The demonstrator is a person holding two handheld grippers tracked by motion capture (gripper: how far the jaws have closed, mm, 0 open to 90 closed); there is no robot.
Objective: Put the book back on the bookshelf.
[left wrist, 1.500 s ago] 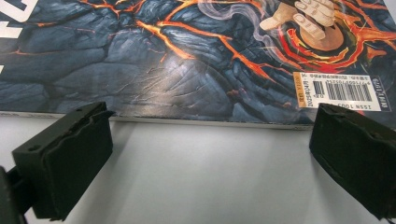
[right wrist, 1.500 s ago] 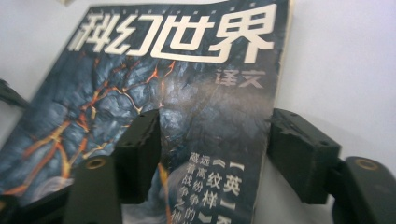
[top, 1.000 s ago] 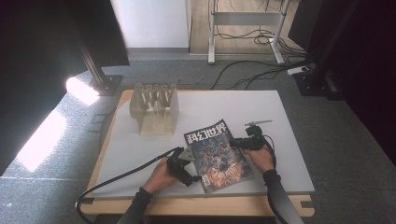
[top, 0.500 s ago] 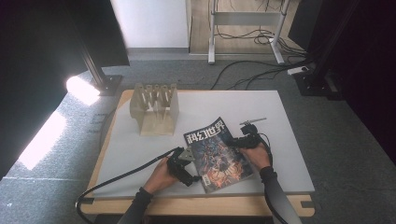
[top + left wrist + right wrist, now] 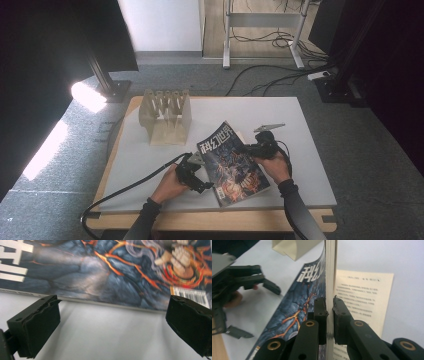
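Observation:
A magazine [image 5: 231,161] with a dark blue and orange cover lies near the table's front edge. Its right side is lifted off the white table [image 5: 280,117]. My right gripper [image 5: 248,148] is shut on the magazine's [image 5: 307,302] open edge, one jaw on the cover and one under the stack of pages [image 5: 330,277]. A loose page [image 5: 362,302] lies flat beneath the lifted part. My left gripper [image 5: 200,172] stands open at the magazine's [image 5: 100,270] spine side, its jaws wide apart just short of the edge, touching nothing.
A pale wooden rack [image 5: 166,116] with several upright slots stands at the back left of the table. Cables trail from both grippers off the front left [image 5: 125,187]. A metal stand and cables sit on the floor beyond the table [image 5: 260,30].
The right gripper has raised the magazine's right edge a little higher and drawn it slightly left. The left gripper has hardly moved.

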